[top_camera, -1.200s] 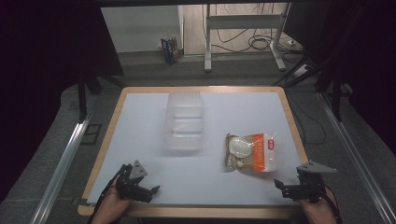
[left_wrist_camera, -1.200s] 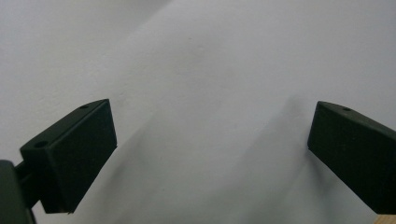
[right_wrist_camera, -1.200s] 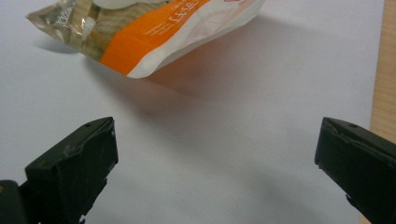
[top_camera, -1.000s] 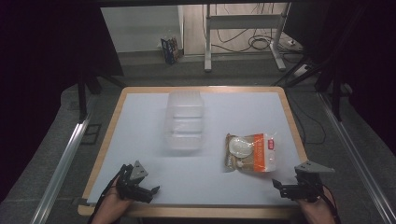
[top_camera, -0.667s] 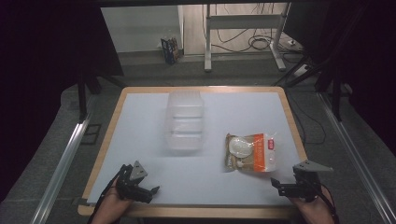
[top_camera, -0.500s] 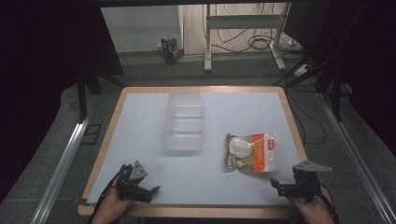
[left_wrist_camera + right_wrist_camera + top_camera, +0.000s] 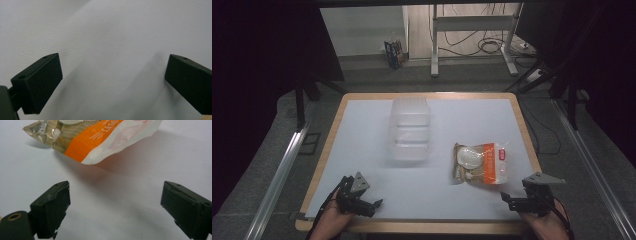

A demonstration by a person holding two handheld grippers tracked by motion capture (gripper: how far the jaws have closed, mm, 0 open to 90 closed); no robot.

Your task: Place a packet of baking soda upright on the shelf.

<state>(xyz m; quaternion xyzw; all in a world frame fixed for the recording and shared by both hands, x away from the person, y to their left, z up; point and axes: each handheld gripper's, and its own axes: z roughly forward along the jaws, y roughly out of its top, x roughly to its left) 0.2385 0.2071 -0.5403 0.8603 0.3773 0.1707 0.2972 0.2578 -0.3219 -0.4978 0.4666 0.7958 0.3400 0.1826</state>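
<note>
The right gripper, jaws apart but just closing slightly, grasps nothing. Just beyond lies a crinkled orange-and-white plastic snack bag, flat on the white table.

I am working in what looks like a lab or test room set up for recording, not a home: my table is a white board with a plain wooden rim, standing alone with dark screens on both sides. Metal rails run along the grey carpet left and right of it. Beyond the far edge I see the legs of a metal stand and loose cables lying on the bare floor by a pale wall.
</note>
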